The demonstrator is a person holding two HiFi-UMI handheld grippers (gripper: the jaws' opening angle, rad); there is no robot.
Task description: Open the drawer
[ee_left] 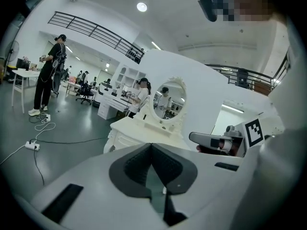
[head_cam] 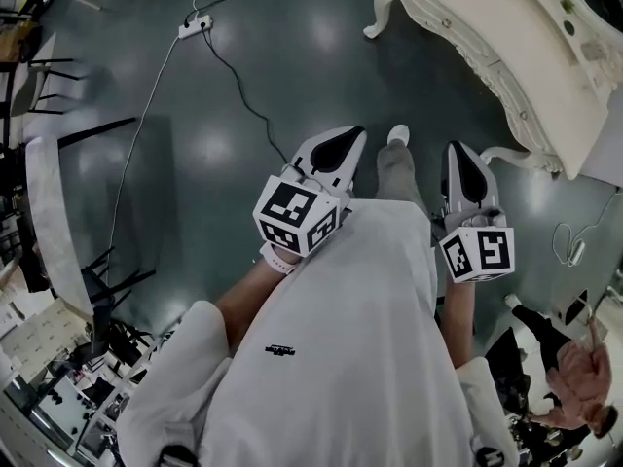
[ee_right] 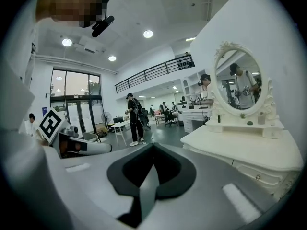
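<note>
Above the grey floor (head_cam: 292,47), left gripper (head_cam: 348,139) and right gripper (head_cam: 458,152) hang with jaws pressed together, empty; the drawer (ee_right: 259,175) sits shut in the white dressing table (head_cam: 506,47), well apart from both

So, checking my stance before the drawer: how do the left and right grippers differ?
The left gripper slants toward the upper right in the head view; the right gripper points almost straight up. The right gripper is nearer the white dressing table than the left gripper. Both are shut and empty.
</note>
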